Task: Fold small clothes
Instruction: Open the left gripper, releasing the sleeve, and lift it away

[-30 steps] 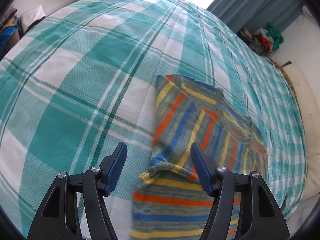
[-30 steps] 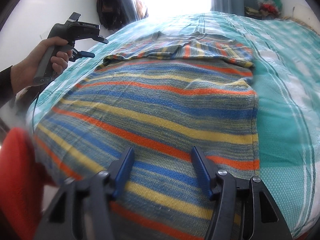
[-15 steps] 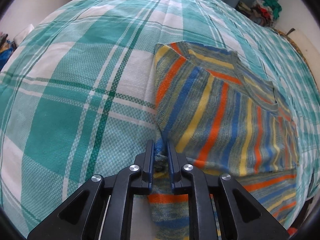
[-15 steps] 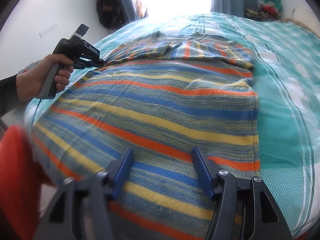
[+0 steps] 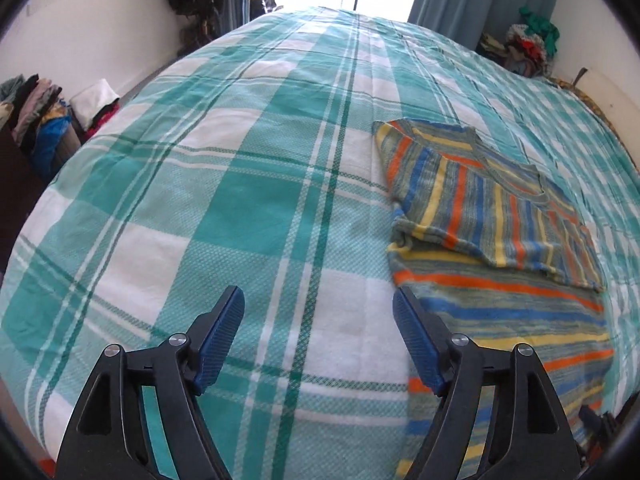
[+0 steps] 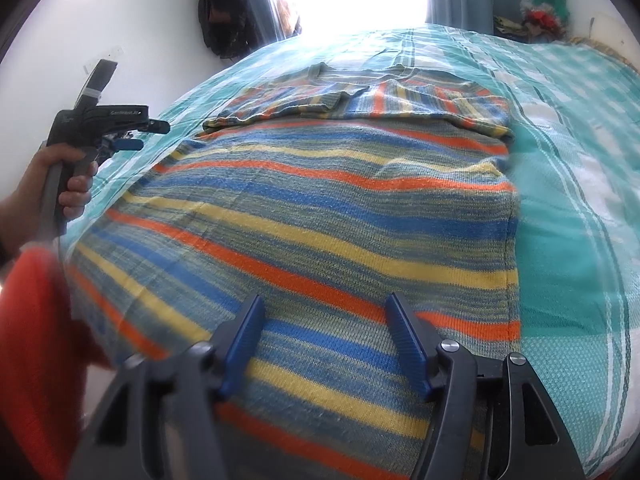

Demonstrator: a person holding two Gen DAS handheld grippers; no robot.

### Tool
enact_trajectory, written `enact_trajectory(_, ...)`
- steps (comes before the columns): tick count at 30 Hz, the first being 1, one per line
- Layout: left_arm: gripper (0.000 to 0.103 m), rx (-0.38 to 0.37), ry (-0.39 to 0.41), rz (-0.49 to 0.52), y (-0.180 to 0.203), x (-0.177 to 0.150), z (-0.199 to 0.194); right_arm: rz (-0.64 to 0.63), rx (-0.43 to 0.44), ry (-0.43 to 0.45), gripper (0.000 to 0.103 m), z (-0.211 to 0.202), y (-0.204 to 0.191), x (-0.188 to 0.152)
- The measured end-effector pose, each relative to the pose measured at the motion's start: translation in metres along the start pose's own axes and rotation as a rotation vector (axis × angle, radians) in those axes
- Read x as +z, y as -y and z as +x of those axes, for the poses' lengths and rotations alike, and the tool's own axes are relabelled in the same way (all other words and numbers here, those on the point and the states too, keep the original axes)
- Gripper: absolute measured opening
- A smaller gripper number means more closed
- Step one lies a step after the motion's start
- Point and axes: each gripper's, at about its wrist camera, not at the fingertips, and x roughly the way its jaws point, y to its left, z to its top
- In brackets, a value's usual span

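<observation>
Now my left gripper [image 5: 318, 338] has just opened, holding nothing, right gripper [image 6: 324, 346] open too, so the folded sleeve [image 5: 472, 204] could flop back.

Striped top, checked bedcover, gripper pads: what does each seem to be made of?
Striped top: looks like a soft, matte knit, since fine ribbed rows show in the stripes; fibre unclear.
Checked bedcover: seems a woven cloth, probably cotton, with a dotted weave texture and no sheen.
Pads: blue, finely ridged, probably rubber or plastic, on black, likely plastic, arms.
</observation>
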Motion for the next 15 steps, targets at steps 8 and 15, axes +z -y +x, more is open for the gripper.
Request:
enact_trajectory(8,0.095,0.122,0.004,-0.022,-0.053,-0.041,0.022,-0.012,-0.014,0.003,0.067,0.002,-0.003,0.0)
enact_trajectory(15,0.101,0.049,0.057,-0.067,-0.063,-0.052,0.023,-0.028,-0.035,0.016,0.069,0.002,-0.008,-0.002)
